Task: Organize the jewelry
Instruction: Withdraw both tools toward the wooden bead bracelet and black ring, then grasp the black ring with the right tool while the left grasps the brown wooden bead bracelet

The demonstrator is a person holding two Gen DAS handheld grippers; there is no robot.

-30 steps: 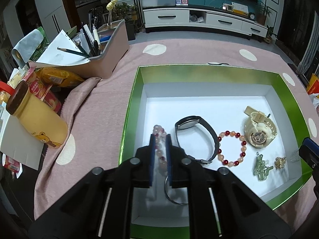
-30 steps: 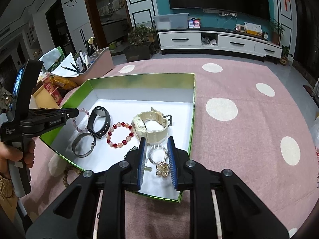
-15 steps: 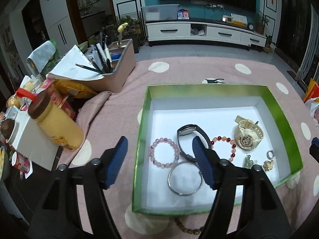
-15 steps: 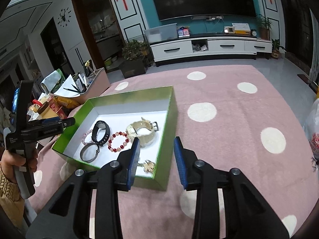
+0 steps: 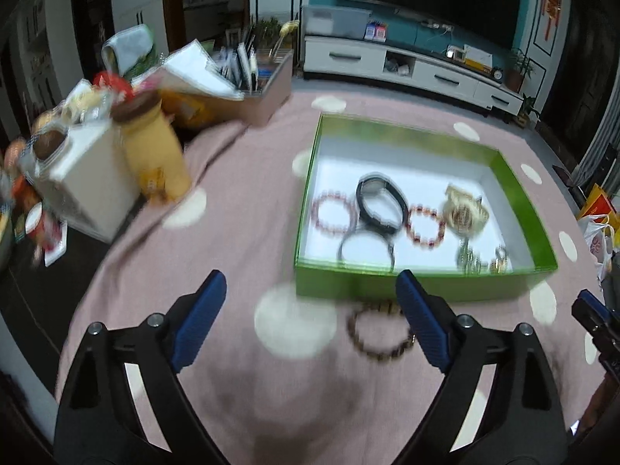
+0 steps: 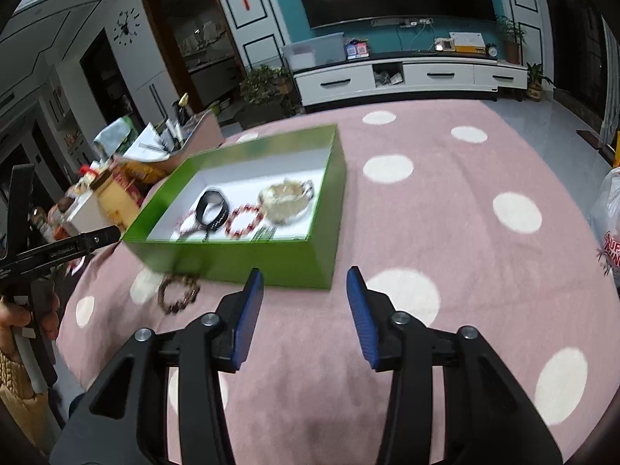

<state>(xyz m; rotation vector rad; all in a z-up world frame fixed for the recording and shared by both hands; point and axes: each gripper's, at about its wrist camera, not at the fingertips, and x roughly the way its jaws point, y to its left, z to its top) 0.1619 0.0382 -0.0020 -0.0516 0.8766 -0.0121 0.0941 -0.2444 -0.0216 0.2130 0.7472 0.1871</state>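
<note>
Yellow bottle: stands at the far left (image 5: 157, 151) among snack packets and a white carton, well apart from the jewelry; blurred.
Tablecloth: pink with white spots (image 5: 240, 209), covering the table under everything.
Left gripper: (image 5: 310, 321) jaws spread wide and opening further, nothing between the blue pads, nothing touched; it hovers over bare cloth in front of the box, tilted steeply downward.
Left hand: seen from the right wrist view at the frame's left edge (image 6: 23, 317), wrapped round the gripper's handle, a knitted yellow cuff below it.
Brown bead bracelet: lies on the cloth (image 5: 379, 333) outside the box, just in front of its near wall, close beside the left gripper's right finger, apart from it as far as the blur lets one tell.
Green box: open, white floor, green walls (image 5: 422, 285), ahead of both grippers.
Inside the box: pink bead bracelet (image 5: 334, 211) at the left, black watch (image 5: 381, 203) next to it, a grey bangle (image 5: 366, 248) in front of the watch, red bead bracelet (image 5: 426, 226), cream watch (image 5: 465, 211), and small trinkets (image 5: 482, 259) by the near wall.
Right gripper: (image 6: 306, 310) jaws partly apart and opening, empty; it hangs over the cloth in front of the box's near right corner, angled downward, touching nothing.
</note>
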